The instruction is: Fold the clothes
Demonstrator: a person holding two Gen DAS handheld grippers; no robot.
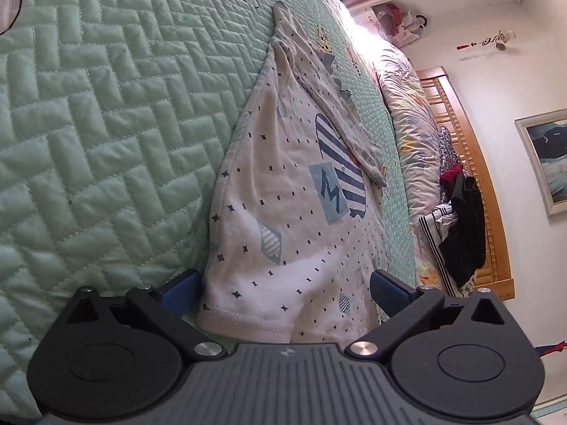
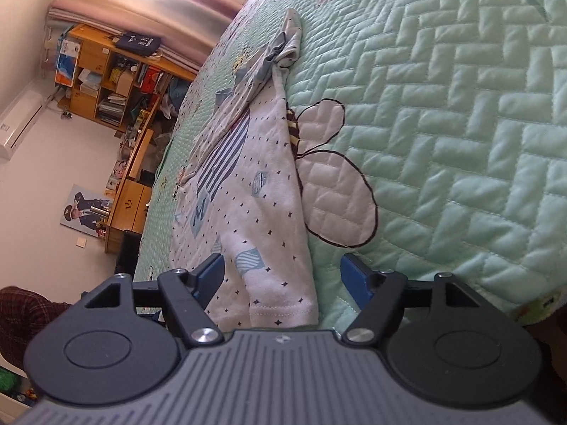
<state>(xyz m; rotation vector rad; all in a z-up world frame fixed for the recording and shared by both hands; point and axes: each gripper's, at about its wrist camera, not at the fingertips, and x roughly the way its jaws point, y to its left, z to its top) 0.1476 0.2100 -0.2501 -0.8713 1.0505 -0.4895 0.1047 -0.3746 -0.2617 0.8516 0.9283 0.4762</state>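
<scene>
A white shirt (image 1: 283, 191) with small dark stars and a striped blue print lies flat on the green quilted bedspread (image 1: 106, 124). Its hem is nearest both cameras. One sleeve is folded over the body near the far end. My left gripper (image 1: 285, 288) stands open, its blue pads wide apart on either side of the hem and clear of the cloth. In the right wrist view the same shirt (image 2: 255, 184) stretches away, and my right gripper (image 2: 281, 276) is open over the hem corner, with no pad pressing on the fabric.
Pillows and a pile of dark clothes (image 1: 460, 233) lie by the wooden headboard (image 1: 471, 163). A wooden shelf unit (image 2: 106, 78) and desk stand beyond the bed. A leg in plaid trousers (image 2: 24, 315) shows at lower left. The bedspread (image 2: 443, 124) extends right.
</scene>
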